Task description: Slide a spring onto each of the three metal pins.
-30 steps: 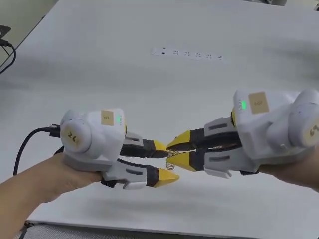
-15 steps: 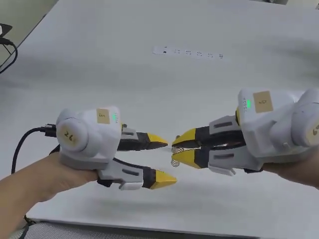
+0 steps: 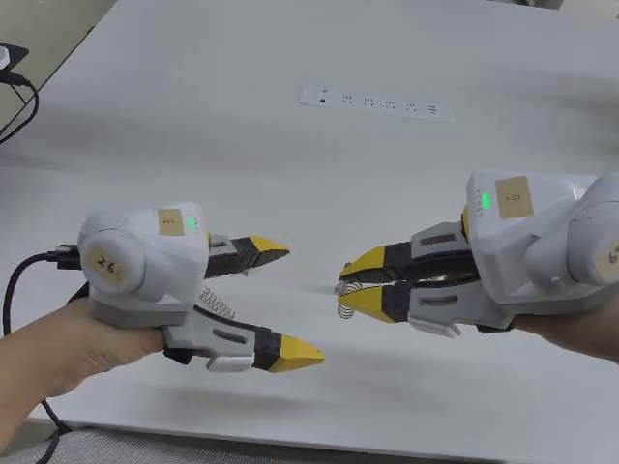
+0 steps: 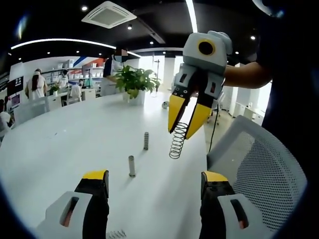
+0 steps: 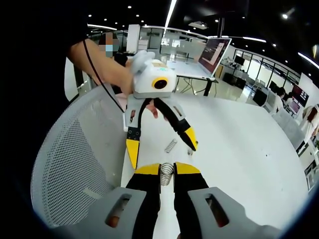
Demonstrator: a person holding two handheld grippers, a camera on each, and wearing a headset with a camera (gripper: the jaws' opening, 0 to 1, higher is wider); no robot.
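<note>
The white table carries the work, with both tools above its near edge. The left gripper has its jaws spread wide and empty. The right gripper pinches the spring, which dangles from its tips. Judged step: carrying a spring to a pin. The next move calls for aligning its bore over the bare pin, then lowering. The left gripper view supplies the pins, the farther pin apparently already sleeved. The right gripper view supplies a loose spring lying on the table.
</note>
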